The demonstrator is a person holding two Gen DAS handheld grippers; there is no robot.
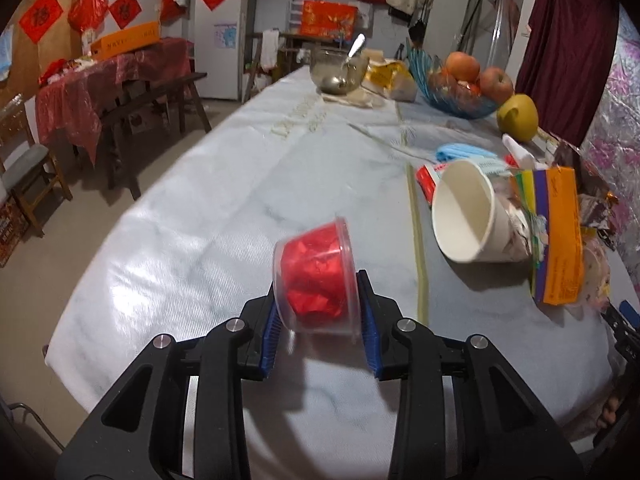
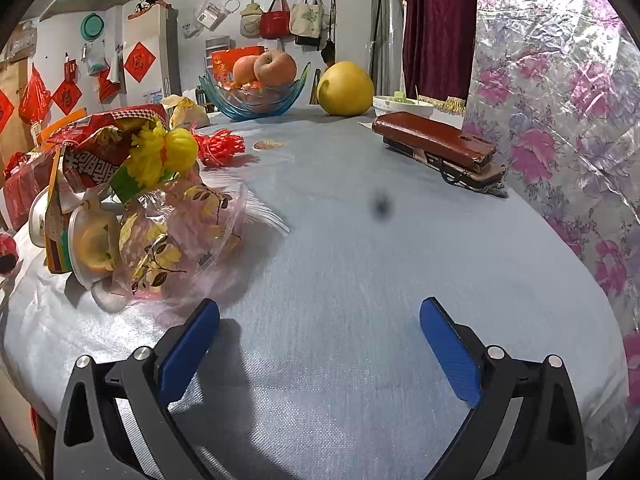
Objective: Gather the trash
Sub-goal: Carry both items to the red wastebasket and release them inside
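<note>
Your left gripper (image 1: 320, 316) is clamped on a clear plastic cup (image 1: 314, 276), both blue pads pressed to its sides. The cup is tilted, rim toward the lower right, and stuffed with crumpled red wrapper (image 1: 316, 280); it hangs just above the table (image 1: 200, 220). Your right gripper (image 2: 320, 344) is spread wide with nothing between its fingers, low over bare cloth.

Right of the held cup, a white paper cup (image 1: 468, 216) lies on its side with its mouth toward you, touching a pile of wrappers (image 1: 560, 236) that includes an orange and purple packet. From the right wrist the same pile (image 2: 132, 200) sits just left of the gripper: clear flowered plastic, red packaging, a yellow artificial flower (image 2: 168, 152).

The table wears a pale blue-grey woven cloth. Farther along it lie a brown case (image 2: 436, 140), a pomelo (image 2: 346, 88) and a blue glass fruit bowl (image 2: 256, 96) holding apples, with a glass bowl and spoon (image 1: 340, 68) beyond.

Behind stand a fridge (image 1: 220, 28), a side table under red cloth (image 1: 112, 80), red paper squares and bags hung on the wall, and a dark red curtain (image 1: 572, 48)
</note>
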